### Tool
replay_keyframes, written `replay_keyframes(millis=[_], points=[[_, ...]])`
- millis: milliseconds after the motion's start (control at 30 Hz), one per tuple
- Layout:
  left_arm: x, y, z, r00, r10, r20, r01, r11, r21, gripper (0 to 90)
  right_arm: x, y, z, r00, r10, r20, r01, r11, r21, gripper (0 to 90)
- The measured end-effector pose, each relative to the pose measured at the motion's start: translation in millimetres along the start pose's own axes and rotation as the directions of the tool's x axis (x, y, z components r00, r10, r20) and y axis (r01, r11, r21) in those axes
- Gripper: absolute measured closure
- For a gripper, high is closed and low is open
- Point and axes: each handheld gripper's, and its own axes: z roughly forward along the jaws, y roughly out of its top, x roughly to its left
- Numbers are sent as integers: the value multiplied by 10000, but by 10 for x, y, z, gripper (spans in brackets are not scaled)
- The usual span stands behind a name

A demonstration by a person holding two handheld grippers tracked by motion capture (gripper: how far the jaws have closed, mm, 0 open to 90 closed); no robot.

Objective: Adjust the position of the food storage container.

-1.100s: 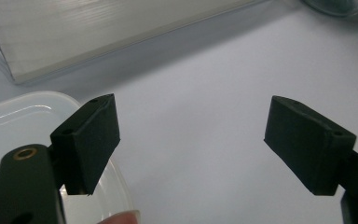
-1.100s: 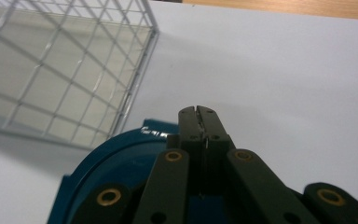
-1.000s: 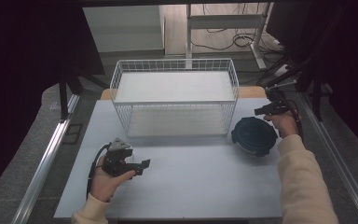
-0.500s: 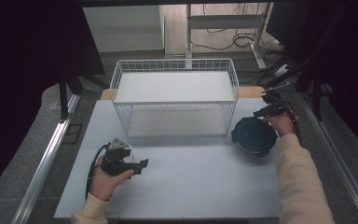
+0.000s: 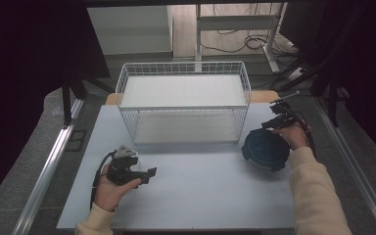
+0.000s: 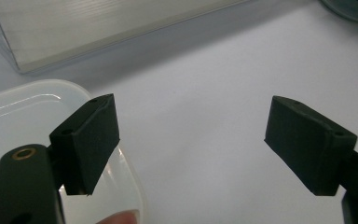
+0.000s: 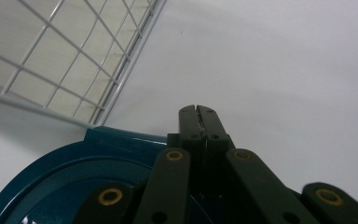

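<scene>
Centre-right of the high view: round dark-teal lid tilted on the white surface, beside the wire basket; right gripper at its upper edge. Left gripper lower left, in a hand. Left gripper view: jaws wide apart, nothing between; clear plastic container at lower left. Right gripper view: jaws pressed together, clamped on the lid's rim; basket corner upper left.
</scene>
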Motion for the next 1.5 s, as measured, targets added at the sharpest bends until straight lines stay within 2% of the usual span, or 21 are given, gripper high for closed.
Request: replay_keyframes(millis=[67,367,433,567,833,933,967,1100,1200,1233,1300,1433,1500], points=[[-10,-1,2,10000,53,12,-53,10000,42,176,1,-82,-36,9999,134,-27,-135,9997,-204,900],[-55,8,-3,9999,134,52,-134,9999,18,176,48,-268,-146,9994,334,63,-333,9993,-186,900],[-61,8,-8,9999,141,63,-141,9999,24,176,101,-411,-200,9985,540,-27,-541,9973,-491,900],[-85,15,-30,9998,183,97,-183,9998,-47,176,167,-542,-265,9979,639,-52,-641,9966,-523,900],[-95,12,-21,9998,189,106,-189,9998,-4,176,261,-667,-298,9990,448,75,-444,9980,-442,900],[-86,7,-14,9998,187,89,-187,9998,32,176,271,-700,-276,9988,496,-57,-498,9982,-320,900],[-87,7,-15,9998,179,85,-180,9998,25,177,254,-717,-277,9981,582,-212,-591,9974,-408,900],[-105,11,-34,9998,197,91,-196,9998,-48,176,225,-736,-301,9987,488,-133,-493,9982,-356,900],[-108,14,-44,9998,203,85,-202,9998,-78,176,167,-804,-447,9984,560,-29,-561,9951,-813,900],[-107,15,-41,9998,190,102,-189,9998,-73,176,128,-878,-527,9984,536,156,-521,9951,-838,900],[-102,15,-35,9998,185,101,-184,9998,-54,177,117,-897,-543,9984,534,175,-518,9952,-826,900],[-101,12,-36,9998,160,88,-160,9999,-56,176,17,-1095,-615,9953,834,499,-796,9941,-741,900],[-105,10,-37,9998,171,95,-170,9998,-47,177,-15,-1201,-633,9945,911,508,-878,9941,-640,900]])
